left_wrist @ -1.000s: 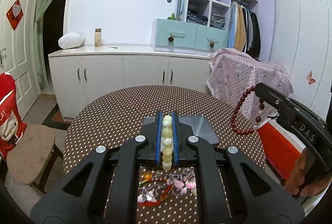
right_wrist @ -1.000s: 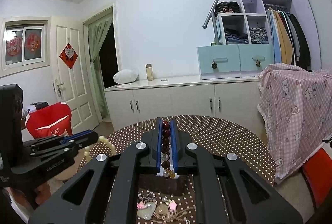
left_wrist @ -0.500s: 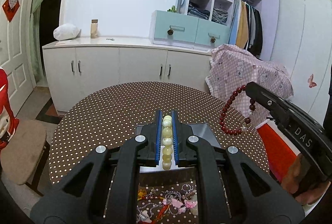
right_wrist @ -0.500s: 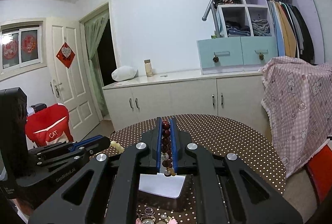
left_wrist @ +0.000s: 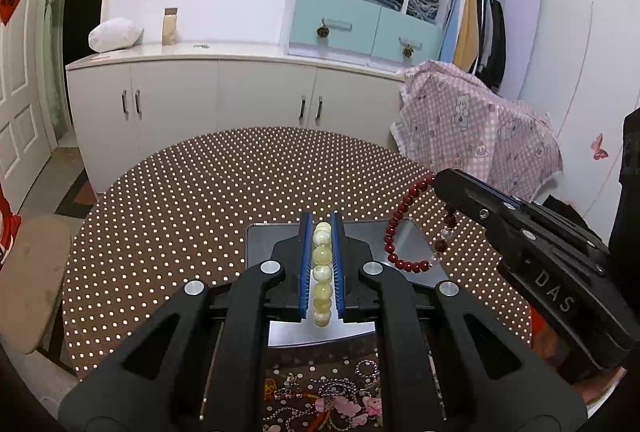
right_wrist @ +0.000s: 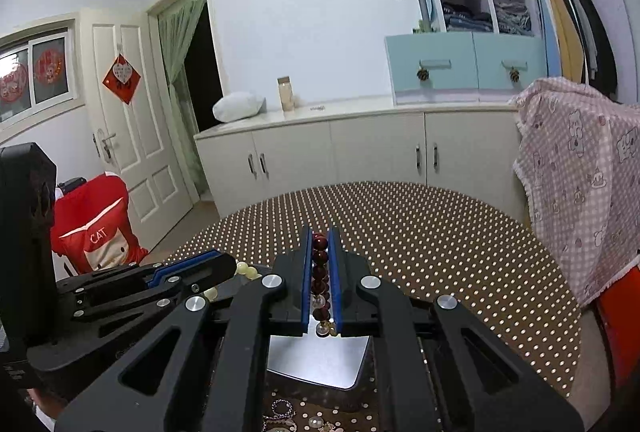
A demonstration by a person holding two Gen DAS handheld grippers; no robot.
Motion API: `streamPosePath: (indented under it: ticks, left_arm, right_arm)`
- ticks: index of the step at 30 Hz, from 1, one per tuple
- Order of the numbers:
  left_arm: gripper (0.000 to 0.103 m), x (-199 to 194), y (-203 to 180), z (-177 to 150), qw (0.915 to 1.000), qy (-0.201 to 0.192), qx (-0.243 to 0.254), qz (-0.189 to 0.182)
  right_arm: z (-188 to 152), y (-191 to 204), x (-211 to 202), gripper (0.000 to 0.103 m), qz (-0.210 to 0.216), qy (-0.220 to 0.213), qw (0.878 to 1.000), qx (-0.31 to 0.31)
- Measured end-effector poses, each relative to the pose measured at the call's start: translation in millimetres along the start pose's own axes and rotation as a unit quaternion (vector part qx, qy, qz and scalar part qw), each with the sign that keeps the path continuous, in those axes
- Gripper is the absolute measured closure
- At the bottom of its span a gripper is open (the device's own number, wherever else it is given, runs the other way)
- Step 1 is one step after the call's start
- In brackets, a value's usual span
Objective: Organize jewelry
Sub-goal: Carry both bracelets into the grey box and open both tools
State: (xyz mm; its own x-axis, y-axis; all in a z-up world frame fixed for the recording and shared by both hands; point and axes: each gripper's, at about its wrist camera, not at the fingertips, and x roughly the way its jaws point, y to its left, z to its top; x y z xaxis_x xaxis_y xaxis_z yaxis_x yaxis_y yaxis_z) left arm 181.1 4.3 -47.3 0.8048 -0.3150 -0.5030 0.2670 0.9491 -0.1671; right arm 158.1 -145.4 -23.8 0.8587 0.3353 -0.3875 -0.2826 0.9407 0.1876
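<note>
My left gripper (left_wrist: 321, 232) is shut on a pale yellow bead bracelet (left_wrist: 322, 272), held above a shiny grey tray (left_wrist: 416, 236) on the dotted round table (left_wrist: 200, 211). My right gripper (right_wrist: 320, 244) is shut on a dark red bead bracelet (right_wrist: 319, 272); in the left wrist view that bracelet (left_wrist: 404, 232) hangs as a loop over the tray's right side. The tray also shows below the right gripper (right_wrist: 320, 360). The left gripper appears at the left of the right wrist view (right_wrist: 224, 266), yellow beads (right_wrist: 246, 268) at its tip.
A tangled pile of chains and pink charms (left_wrist: 328, 400) lies on the table near me, also in the right wrist view (right_wrist: 296, 416). White cabinets (left_wrist: 240, 99) stand behind the table. A beige stool (left_wrist: 28, 292) is left, a pink checked cloth (left_wrist: 480, 127) right.
Both grippers moved forward and lower over the table, carrying their bracelets. The tray now lies under both grippers, and the jewelry pile has slipped toward the bottom edge.
</note>
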Motion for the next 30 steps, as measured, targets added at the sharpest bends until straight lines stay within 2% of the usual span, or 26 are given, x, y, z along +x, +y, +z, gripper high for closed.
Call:
streamPosePath:
  ticks: [11,17,30]
  left_arm:
    - [0.093,21,2,-9,0.9993,0.034,-0.009,-0.01]
    - [0.093,27,1,-12,0.9991,0.04,-0.006,-0.013]
    - [0.093,28,1,-13,0.9985,0.053,0.002,-0.014]
  right_arm:
    - [-12,-4,13,0.097,-0.003,0.032,0.999,0.009]
    - [-15,-8,18,0.097,-0.001,0.047,0.999,0.016]
    - [-10,-22,15,0.094,0.012,0.048,0.998,0.025]
